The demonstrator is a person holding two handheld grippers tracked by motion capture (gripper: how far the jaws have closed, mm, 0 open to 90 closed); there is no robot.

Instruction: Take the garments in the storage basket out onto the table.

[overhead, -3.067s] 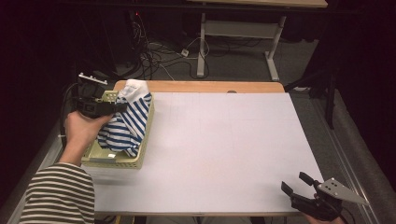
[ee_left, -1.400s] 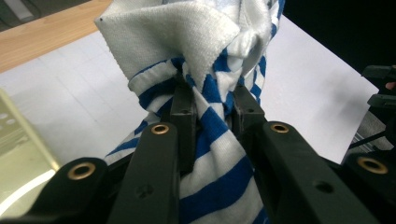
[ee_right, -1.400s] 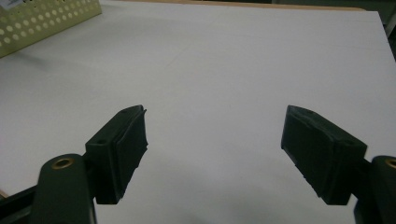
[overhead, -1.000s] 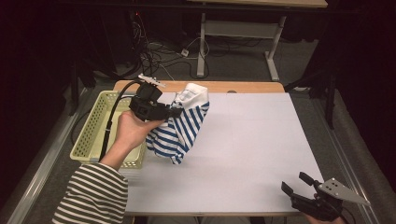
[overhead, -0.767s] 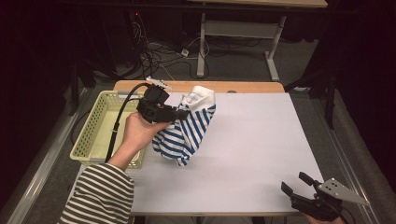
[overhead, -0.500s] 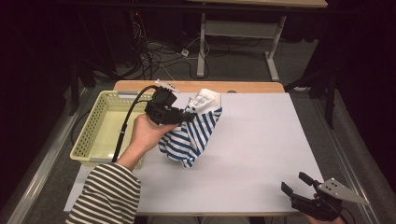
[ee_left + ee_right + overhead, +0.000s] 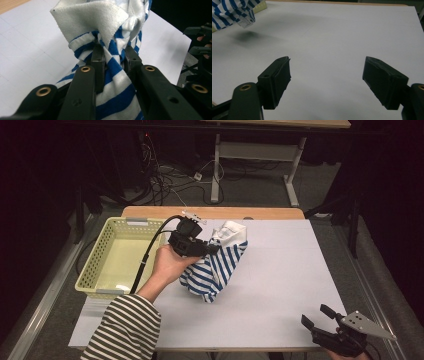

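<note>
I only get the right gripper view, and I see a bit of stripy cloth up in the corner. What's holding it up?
Observer: The left gripper is shut on the striped shirt, pinching a bunch of cloth just under its white collar.
Operator: Is the shirt lying on the table?
Observer: No, it hangs from the jaws above the white table, bottom end dangling.
Operator: What's beside it?
Observer: A pale yellow basket sits at the table's left edge, with nothing inside that I can make out.
</note>
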